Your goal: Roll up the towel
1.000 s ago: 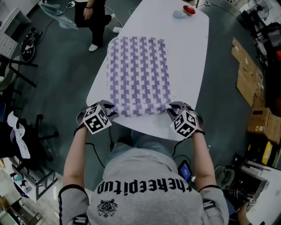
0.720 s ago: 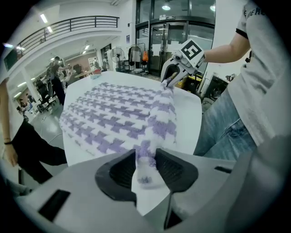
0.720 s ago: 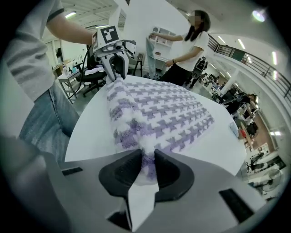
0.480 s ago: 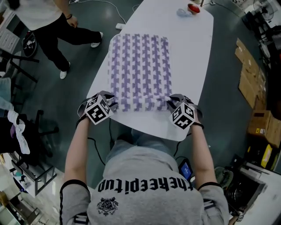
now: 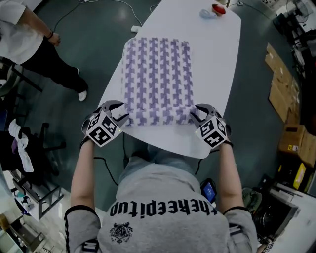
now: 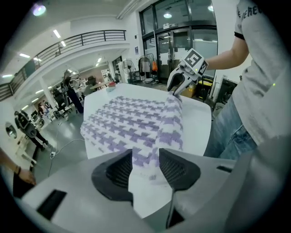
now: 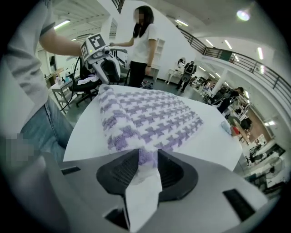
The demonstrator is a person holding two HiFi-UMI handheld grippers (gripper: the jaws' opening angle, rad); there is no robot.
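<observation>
Head view: a purple-and-white houndstooth towel [image 5: 157, 69] lies flat along a white oval surface [image 5: 215, 59], with its near end turned over into a low roll [image 5: 158, 116] close to the near edge. The left gripper [image 5: 118, 112] stands at the roll's left end and the right gripper [image 5: 196, 114] at its right end, both angled downward. At the far end of the surface are a small red item [image 5: 218, 9] and a pale blue item [image 5: 207, 14], well apart from the towel. A bystander [image 5: 29, 39] stands on the floor at upper left, and flattened cardboard [image 5: 276, 74] lies on the floor at right. Left gripper view: the fingers [image 6: 119, 172] of the left gripper [image 6: 145, 166] stand clearly apart, having just been opening. The end of the towel [image 6: 127, 123] lies loose in the gap, and neither pad presses on it. The roll runs away across the surface [image 6: 198, 118] to the right gripper [image 6: 176, 88] at its far end. Right gripper view: the fingers [image 7: 175, 170] of the right gripper [image 7: 148, 166] are parted by a narrower gap, also just been opening. The roll's end fills that gap, lightly against the pads, and is not pinched flat. The towel [image 7: 154, 113] spreads beyond on the surface [image 7: 88, 132], with the left gripper [image 7: 108, 73] at the roll's opposite end. A person in a white top [image 7: 143, 41] stands behind.
</observation>
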